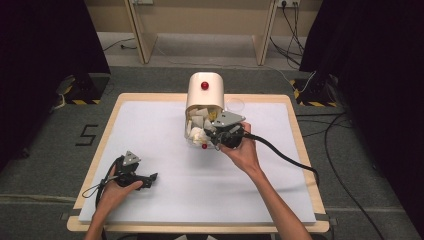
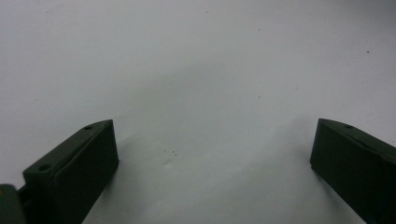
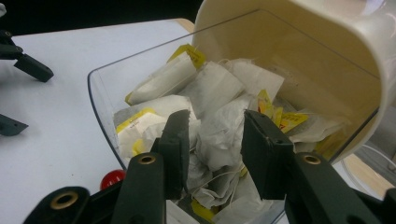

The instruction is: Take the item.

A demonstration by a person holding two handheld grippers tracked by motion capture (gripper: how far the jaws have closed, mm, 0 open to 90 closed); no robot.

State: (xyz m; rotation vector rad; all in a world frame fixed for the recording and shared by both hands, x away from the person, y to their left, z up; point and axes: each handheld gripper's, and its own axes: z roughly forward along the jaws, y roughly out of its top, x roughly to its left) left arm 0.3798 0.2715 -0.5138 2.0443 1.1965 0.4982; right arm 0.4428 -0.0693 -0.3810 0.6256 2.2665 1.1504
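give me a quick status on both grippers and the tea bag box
Left hand-held gripper open, idle on the mat. Right hand-held gripper open inside the open tea bag box, jaws around a tea bag. Nothing blocking.

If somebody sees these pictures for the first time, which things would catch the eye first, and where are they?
First comes the cream container with a red knob at the far middle of the white table, its clear drawer full of tea bags. The right tongs reach into that drawer, jaws apart around one tea bag. The left tongs lie open at the near left, over bare table.
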